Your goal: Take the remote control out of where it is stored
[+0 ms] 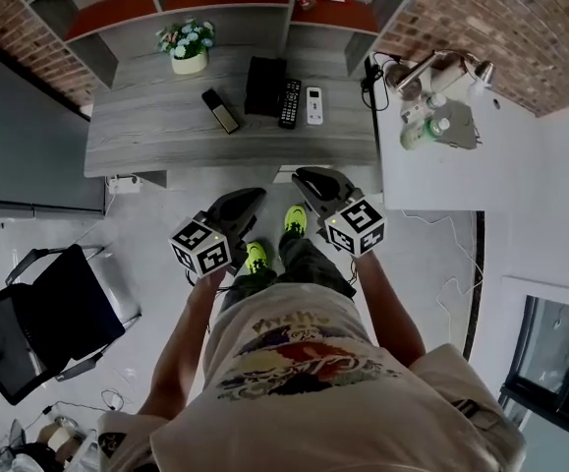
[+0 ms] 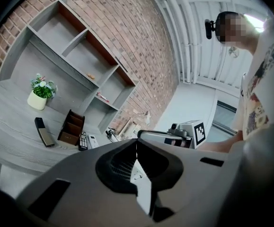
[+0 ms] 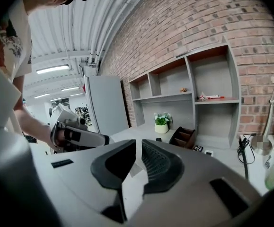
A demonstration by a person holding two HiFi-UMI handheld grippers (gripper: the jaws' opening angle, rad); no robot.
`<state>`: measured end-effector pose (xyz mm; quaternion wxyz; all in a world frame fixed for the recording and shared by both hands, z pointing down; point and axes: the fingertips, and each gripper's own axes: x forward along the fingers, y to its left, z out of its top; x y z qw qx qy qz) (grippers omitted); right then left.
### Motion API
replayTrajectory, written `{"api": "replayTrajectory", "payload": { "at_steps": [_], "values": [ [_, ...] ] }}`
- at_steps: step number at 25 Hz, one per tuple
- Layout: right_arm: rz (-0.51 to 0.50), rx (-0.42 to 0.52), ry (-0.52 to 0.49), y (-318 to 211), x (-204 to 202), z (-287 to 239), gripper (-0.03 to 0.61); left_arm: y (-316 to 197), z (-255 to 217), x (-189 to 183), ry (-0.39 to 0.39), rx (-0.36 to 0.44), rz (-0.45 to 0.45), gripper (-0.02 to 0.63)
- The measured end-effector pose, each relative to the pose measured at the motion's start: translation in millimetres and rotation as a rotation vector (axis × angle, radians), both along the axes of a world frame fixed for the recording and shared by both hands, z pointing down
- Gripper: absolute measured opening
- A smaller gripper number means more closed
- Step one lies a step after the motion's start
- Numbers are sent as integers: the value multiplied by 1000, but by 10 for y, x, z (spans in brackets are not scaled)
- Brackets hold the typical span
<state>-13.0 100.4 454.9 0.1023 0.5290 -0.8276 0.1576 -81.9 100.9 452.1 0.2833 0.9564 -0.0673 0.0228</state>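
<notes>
Long black remote control [image 1: 290, 103] lies outside the dark slotted holder [image 1: 264, 86] on the grey tabletop [image 1: 146, 126]; left gripper [image 2: 137, 144] and right gripper [image 3: 137, 146] jaws nearly together, empty.

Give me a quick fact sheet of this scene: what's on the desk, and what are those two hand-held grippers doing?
Desk: grey, with wall shelves behind it
On desk: plant, handset, holder, black remote, white remote
Remotes: lying flat, side by side, right of the holder
Left hand-held gripper: jaws together, empty, short of the desk
Right hand-held gripper: jaws nearly together, empty, short of the desk
Person: standing, facing the desk
</notes>
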Motion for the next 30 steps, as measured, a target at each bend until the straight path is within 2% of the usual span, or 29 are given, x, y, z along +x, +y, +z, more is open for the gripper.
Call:
{"api": "replayTrajectory", "payload": {
  "at_steps": [5, 13, 21, 30],
  "values": [
    [25, 19, -24, 180, -69, -30, 8, 212, -59, -84, 0, 15, 10, 6],
    [-51, 60, 4, 189, -311, -141, 8, 167, -300, -134, 7, 74, -68, 5],
    [-51, 70, -17, 259, -292, -124, 8, 301, -325, -15, -5, 94, -38, 5],
    [-59, 59, -17, 237, -334, -93, 8, 240, -320, -57, -3, 89, -49, 6]
  ]
}}
